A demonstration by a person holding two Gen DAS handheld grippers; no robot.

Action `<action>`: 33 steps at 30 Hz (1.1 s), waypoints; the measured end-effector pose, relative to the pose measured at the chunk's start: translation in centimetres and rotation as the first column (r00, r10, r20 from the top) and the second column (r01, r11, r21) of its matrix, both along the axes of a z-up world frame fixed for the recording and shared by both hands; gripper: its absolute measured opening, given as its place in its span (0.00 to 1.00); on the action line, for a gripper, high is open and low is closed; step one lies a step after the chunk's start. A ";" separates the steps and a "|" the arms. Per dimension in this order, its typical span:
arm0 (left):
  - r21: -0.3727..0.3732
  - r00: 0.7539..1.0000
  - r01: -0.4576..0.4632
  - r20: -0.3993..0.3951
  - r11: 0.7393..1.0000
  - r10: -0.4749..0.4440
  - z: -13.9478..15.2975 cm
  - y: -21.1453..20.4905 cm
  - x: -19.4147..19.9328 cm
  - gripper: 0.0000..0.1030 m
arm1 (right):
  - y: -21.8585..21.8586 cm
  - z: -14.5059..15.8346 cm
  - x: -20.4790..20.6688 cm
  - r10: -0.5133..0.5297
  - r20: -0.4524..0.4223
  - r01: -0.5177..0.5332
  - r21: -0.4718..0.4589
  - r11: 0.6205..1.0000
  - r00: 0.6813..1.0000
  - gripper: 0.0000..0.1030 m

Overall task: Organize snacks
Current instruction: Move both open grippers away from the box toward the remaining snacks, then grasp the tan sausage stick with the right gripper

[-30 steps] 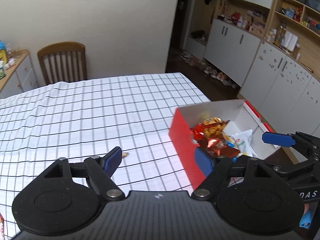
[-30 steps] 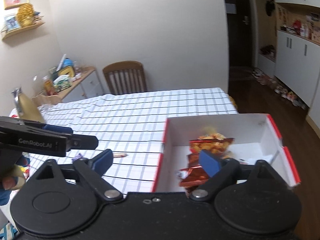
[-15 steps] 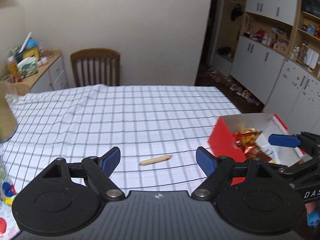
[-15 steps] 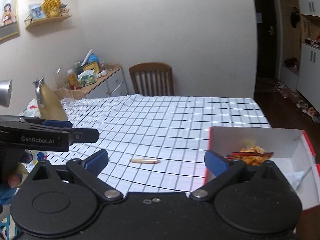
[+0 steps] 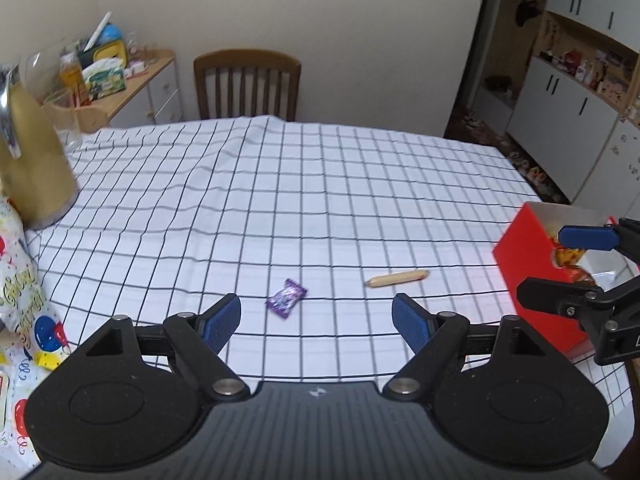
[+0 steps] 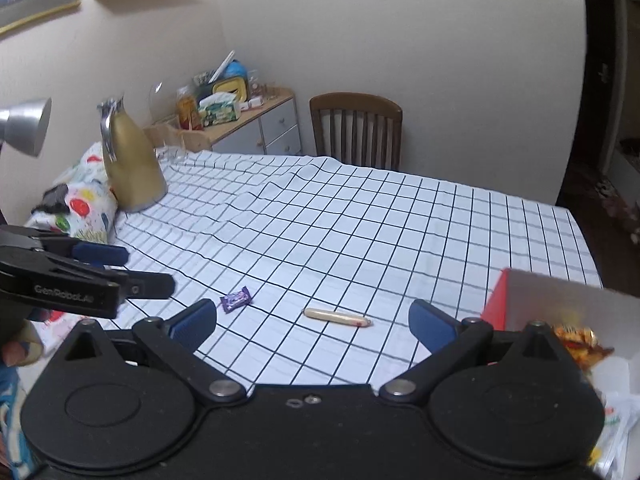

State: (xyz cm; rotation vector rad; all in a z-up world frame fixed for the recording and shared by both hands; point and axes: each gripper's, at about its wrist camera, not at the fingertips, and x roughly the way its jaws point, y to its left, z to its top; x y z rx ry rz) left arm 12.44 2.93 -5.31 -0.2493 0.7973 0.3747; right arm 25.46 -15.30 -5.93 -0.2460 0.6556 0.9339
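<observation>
a: what's going on at the table?

b: i'm holding my left gripper [image 5: 316, 316] low over the checked tablecloth [image 5: 320, 184], fingers spread wide, nothing between them. the purple candy [image 5: 286, 297] is lying just ahead, a little left of centre in the gap.

a: and the other hand?

b: my right gripper [image 6: 312, 322] is gaping wide too, carrying nothing. the sausage stick [image 6: 337, 317] is lying on the cloth right in front of its opening, near the red box [image 6: 496, 300].

a: so which step is this?

b: i'm judging it's the reach for the next loose snacks. the red box is already holding some foil packets at the table's right edge, and these two pieces are the only loose ones i'm seeing on the cloth.

a: what's the next move asking for?

b: probably dropping each gripper onto its piece. the candy is small and flat, so the fingers are going to need to come down almost onto the cloth and pinch the wrapper. the stick is lying crosswise to the right fingers, so i'd turn the wrist to close across its width.
</observation>
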 end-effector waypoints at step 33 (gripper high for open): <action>0.027 0.952 0.251 -0.189 0.968 -0.242 -9.4 5.1 6.8 0.80 | 10.5 -9.5 7.8 0.295 -0.059 -0.296 -0.351 0.888 0.954 0.72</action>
